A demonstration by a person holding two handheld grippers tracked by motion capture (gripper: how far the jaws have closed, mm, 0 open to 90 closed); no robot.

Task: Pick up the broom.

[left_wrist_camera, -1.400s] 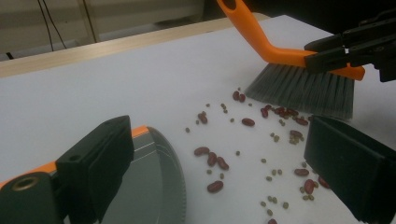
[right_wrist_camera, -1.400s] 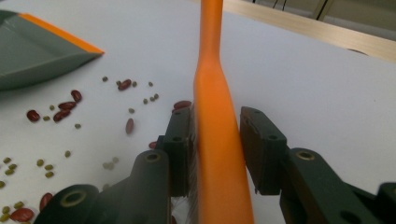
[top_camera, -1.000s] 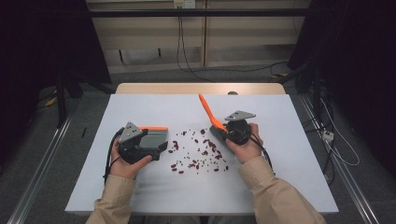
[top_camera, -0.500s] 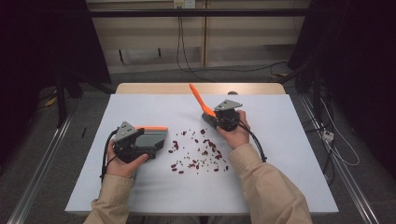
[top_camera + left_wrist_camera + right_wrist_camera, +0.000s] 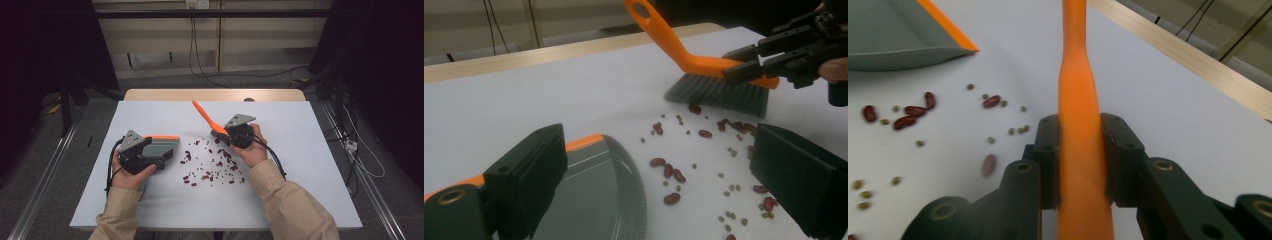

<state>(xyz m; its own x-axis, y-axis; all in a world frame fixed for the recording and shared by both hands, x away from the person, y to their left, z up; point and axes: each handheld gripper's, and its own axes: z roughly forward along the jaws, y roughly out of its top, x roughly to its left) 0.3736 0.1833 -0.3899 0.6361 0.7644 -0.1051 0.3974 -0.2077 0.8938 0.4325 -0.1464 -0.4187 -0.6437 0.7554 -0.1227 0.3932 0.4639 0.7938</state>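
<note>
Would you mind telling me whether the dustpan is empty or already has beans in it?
Empty: the dustpan shows bare grey; the beans lie on the table.

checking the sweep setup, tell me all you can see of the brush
The brush is a small hand brush that looks like plastic: an orange handle with a hanging hole at its tip, and a band of dark grey bristles below. The right gripper is shut on the handle just above the head. The handle tilts up and away toward the table's far edge. The bristles sit low at the far side of the scattered beans, by the nearest ones; whether they touch the white table is unclear.
</note>
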